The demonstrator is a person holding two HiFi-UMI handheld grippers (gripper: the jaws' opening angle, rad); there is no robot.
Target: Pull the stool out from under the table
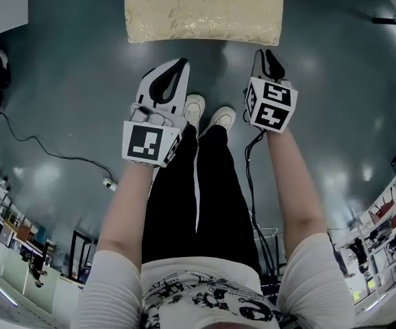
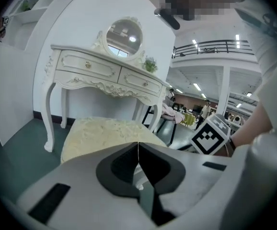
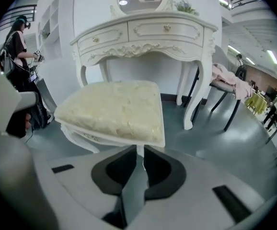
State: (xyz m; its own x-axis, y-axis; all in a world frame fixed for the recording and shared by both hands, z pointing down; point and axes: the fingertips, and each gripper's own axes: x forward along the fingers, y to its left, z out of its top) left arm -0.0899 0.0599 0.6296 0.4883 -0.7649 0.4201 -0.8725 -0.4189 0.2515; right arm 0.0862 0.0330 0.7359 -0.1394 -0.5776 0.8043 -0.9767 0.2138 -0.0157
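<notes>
item: stool [image 3: 114,109], cream cushioned seat on white carved legs. stands on the floor in front of the worktop [image 3: 148,32], seat wholly out from under it. likely light to middling and stiff in the frame; the cushion is soft, so hold the seat rim or a leg. left gripper [image 1: 172,74]: jaws together, empty. right gripper [image 1: 268,53]: jaws a narrow slit apart, empty. both forearms reach forward and down, short of the stool and not touching it.

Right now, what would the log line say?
stool: standing out in front of table | left tool: shut, empty | right tool: slightly open, empty
</notes>
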